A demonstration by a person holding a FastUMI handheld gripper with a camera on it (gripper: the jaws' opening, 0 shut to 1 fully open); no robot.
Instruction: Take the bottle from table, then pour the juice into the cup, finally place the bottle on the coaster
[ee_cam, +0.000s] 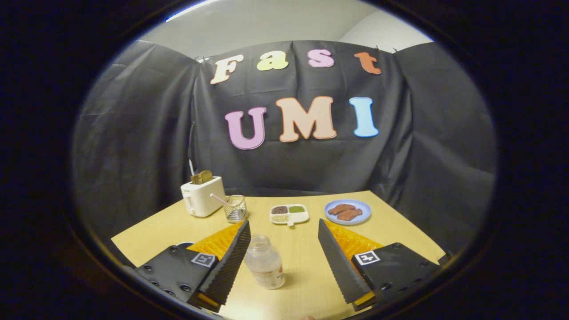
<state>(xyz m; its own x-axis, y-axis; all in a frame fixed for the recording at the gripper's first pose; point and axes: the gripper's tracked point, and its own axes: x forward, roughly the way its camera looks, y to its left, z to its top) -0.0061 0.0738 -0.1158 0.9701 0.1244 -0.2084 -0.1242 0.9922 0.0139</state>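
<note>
bottle (pixel 265 262): stands upright on the tabletop (pixel 306 284), between the two fingers, nearer to the left one. it has no cap, looks clear, and has a label low on it. i cannot tell how much juice is inside.
fingers (pixel 284 262): wide open, one on each side of the bottle, and they hold nothing. the left finger is just beside the bottle; if it touches, i cannot tell. the right finger is well apart from it.
cup (pixel 235 208): a clear glass with a straw in it, beyond the left finger, just beside the toaster (pixel 202 196). it seems empty, but it is too small to be sure.
coaster: i cannot find it with certainty; a dark edge shows near the left finger, not clear enough to name.
other things: a small dish (pixel 289 214) with divided parts and a blue plate (pixel 347 212) with food, both beyond the fingers.
progress: i judge the task is at the very start. the bottle is not yet grasped, so closing on it, lifting, pouring and placing are all left.
</note>
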